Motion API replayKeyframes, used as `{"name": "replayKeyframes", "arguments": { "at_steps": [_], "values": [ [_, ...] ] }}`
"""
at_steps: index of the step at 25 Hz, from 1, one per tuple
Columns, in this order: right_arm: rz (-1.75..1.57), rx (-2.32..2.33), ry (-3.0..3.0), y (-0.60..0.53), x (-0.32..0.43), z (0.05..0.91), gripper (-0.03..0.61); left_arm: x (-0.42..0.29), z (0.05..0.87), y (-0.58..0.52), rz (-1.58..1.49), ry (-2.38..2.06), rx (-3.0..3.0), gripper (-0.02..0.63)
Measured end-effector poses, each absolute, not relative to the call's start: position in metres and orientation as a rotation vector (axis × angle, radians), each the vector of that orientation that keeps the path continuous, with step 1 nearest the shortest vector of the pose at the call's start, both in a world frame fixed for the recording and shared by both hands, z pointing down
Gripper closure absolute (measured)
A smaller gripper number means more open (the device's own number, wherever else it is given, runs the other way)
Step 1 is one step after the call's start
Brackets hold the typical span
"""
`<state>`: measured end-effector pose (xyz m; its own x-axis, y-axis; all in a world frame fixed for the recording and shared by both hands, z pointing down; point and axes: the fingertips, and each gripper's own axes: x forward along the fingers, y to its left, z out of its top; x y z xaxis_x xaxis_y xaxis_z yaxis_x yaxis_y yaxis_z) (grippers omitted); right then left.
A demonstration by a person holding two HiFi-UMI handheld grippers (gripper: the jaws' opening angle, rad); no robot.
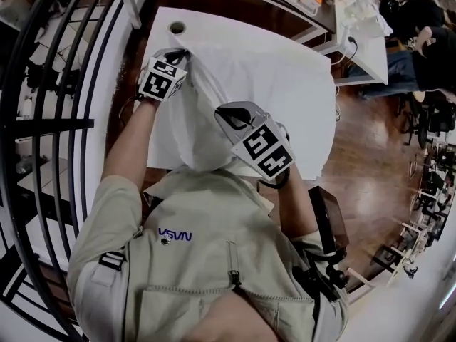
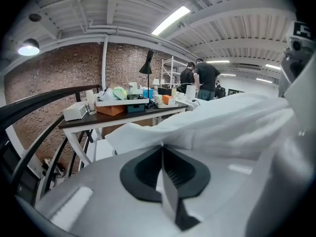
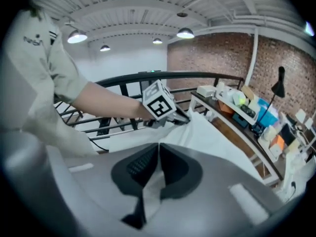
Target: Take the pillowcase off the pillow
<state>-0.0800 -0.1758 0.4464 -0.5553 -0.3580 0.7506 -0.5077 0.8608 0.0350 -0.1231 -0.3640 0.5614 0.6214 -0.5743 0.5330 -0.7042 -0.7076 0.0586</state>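
Note:
A white pillowcase (image 1: 199, 112) with the pillow inside is bunched up off the white table (image 1: 299, 84), in front of the person's chest. I cannot tell the pillow from its case. My left gripper (image 1: 182, 54) is shut on the far upper edge of the fabric; in the left gripper view the cloth (image 2: 222, 122) runs straight out from between the closed jaws (image 2: 162, 148). My right gripper (image 1: 228, 117) is shut on the near side of the pillowcase, and a strip of white cloth (image 3: 148, 181) shows between its closed jaws (image 3: 158, 149). The left gripper (image 3: 189, 117) also appears in the right gripper view.
A black curved railing (image 1: 43, 120) runs along the left. A dark desk (image 2: 123, 110) with boxes and a lamp stands beyond the table. Seated people (image 1: 420, 41) are at the far right, over a wooden floor (image 1: 363, 169). The table has a round hole (image 1: 177, 28).

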Motion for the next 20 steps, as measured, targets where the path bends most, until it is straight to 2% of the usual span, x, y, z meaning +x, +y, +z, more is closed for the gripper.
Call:
{"name": "replayKeyframes", "arguments": {
  "at_steps": [9,13,18,20],
  "values": [
    [0.269,0.340,-2.405,-0.101,-0.054,0.415,0.571,-0.075,0.546,-0.396,0.718,-0.944,2.614,0.606],
    [0.350,0.386,-2.461,-0.105,-0.041,0.425,0.568,-0.054,0.551,-0.380,0.587,-0.822,2.580,0.604],
    [0.376,0.441,-2.425,-0.133,-0.051,0.461,0.558,-0.110,0.576,-0.346,0.643,-0.959,2.437,0.591],
    [0.367,0.420,-2.401,-0.137,-0.058,0.470,0.557,-0.134,0.579,-0.328,0.590,-1.005,2.377,0.565]
  ]
}}
